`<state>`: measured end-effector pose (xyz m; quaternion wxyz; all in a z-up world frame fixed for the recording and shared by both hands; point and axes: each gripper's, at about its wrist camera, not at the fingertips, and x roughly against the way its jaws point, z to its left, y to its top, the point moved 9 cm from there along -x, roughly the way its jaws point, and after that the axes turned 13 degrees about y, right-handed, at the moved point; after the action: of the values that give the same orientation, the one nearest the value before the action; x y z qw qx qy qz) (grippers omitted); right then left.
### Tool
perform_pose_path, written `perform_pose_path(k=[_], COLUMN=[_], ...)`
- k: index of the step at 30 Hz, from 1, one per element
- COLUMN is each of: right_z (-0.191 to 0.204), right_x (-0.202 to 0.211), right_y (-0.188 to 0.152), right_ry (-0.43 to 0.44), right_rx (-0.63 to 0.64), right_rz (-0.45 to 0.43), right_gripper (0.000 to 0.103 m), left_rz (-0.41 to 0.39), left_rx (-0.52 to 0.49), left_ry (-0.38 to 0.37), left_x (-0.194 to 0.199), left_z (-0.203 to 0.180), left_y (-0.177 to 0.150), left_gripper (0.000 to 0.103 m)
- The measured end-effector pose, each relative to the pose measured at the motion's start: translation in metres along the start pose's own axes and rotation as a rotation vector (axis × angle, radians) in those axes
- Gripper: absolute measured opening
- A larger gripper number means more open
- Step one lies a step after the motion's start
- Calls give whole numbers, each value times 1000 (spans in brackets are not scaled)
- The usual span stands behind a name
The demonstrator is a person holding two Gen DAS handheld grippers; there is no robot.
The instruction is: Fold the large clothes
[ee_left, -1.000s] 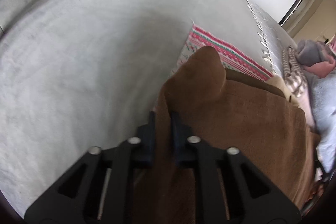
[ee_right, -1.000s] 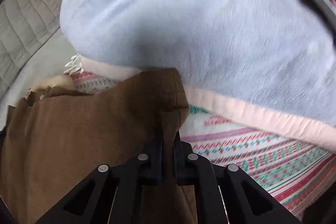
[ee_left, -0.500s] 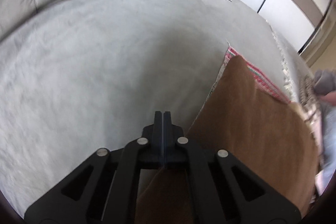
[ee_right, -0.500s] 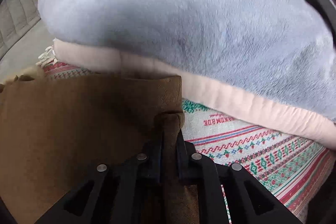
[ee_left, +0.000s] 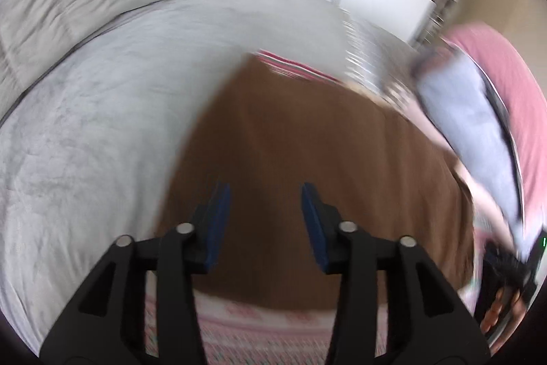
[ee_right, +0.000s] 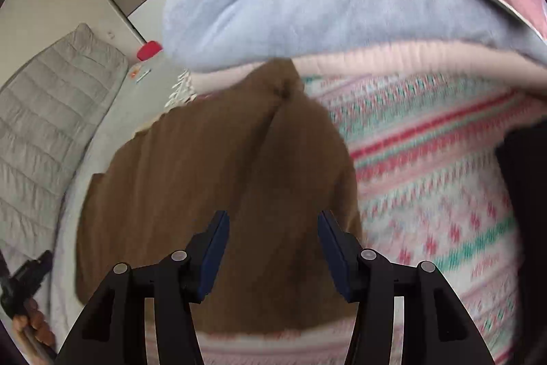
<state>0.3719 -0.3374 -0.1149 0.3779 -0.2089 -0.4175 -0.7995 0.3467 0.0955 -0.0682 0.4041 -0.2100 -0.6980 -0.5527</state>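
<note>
One brown garment (ee_left: 307, 159), two tools (ee_left: 261, 214) (ee_right: 273, 245), jaws just parted, empty.

Both grippers hang above the brown garment (ee_left: 307, 142): left gripper (ee_left: 263, 221) and right gripper (ee_right: 273, 248), jaws just opened, pads clear, nothing between them.
</note>
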Motion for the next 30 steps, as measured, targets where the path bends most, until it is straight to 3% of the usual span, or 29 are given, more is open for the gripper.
perform_pose_path(k=[2, 5, 8, 12, 15, 18, 21, 26, 29, 30], right_z=[-3, -29, -44, -50, -46, -54, -64, -69, -74, -78], right_x=[16, 23, 2, -8, -17, -23, -37, -22, -15, -19], right_y=[-17, -35, -48, -48, -48, -57, -60, -75, -91, -92], right_ry=[62, 17, 35, -3, -74, -107, -101, -121, -41, 22], right_rx=[-74, -122, -152, -91, -22, 0, -11, -77, -187, -247], right_rz=[-38, -90, -39, -8, 12, 28, 46, 55, 56, 54], right_gripper=[54, 54, 54, 53, 53, 53, 56, 56, 56, 56], left_rz=[-10, 16, 38, 57, -32, -79, -63, -51, -64, -65], left_rx=[-42, -66, -52, -139, -280, -400, -395, -424, -437, -441], left_ry=[-40, -51, -39, -40, -44, 9, 45, 71, 88, 88], left_x=[16, 11, -10, -31, -19, -22, -40, -47, -51, -52], left_z=[-22, -41, -46, -73, -112, -142, -145, -144, -146, -146], left_y=[-18, -39, -61, -87, -95, -107, -113, -110, -108, -106], left_gripper=[63, 64, 64, 64, 65, 65, 67, 71, 72, 72])
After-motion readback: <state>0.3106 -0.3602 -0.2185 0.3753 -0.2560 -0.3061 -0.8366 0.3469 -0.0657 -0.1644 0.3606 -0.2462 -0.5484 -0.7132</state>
